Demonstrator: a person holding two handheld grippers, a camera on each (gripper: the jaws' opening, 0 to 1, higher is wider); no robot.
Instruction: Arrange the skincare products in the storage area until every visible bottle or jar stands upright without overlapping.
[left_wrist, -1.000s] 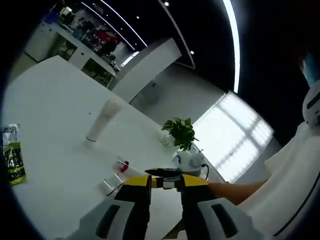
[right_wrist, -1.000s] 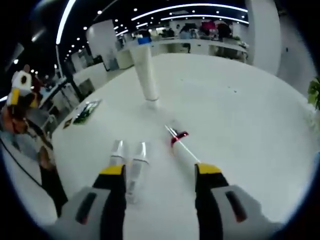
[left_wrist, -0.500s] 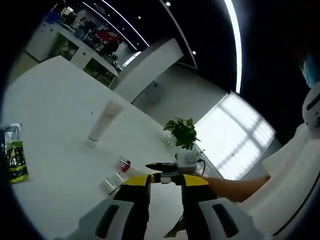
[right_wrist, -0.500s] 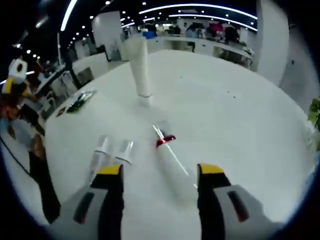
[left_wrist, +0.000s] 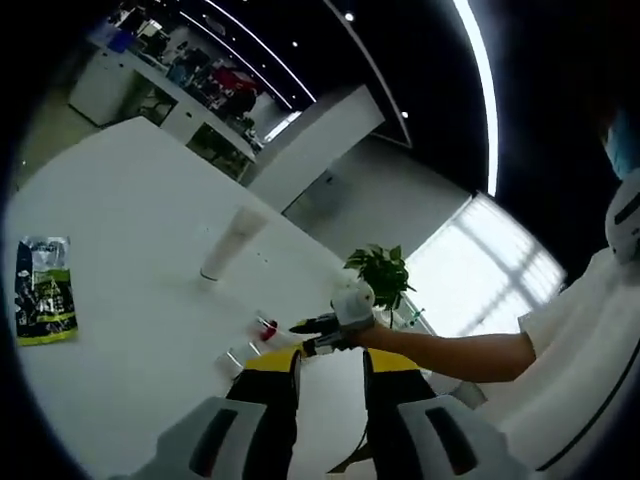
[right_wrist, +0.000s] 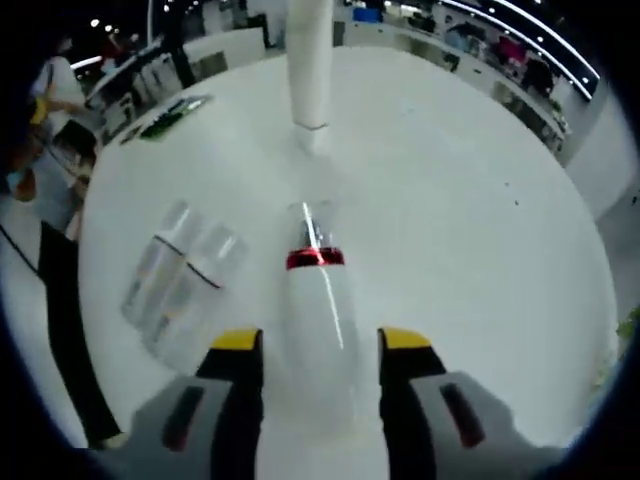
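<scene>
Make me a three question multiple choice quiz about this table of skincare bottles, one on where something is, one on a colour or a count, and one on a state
1. Where is the white bottle with the red band?
A. Between the right gripper's jaws
B. Standing beside the plant
C. On top of the green packet

2. How many small clear bottles lie side by side on the table?
A. One
B. Two
C. Four

3. How is the tall white tube placed?
A. Lying flat
B. Leaning on a bottle
C. Standing on its cap end

Answers:
1. A: in the right gripper view, the bottle lies between the two yellow-tipped jaws of the right gripper.
2. B: two lie next to each other, to the left of the banded bottle in that view.
3. C: it rises from the table, narrow cap end down, apart from the rest.
</scene>
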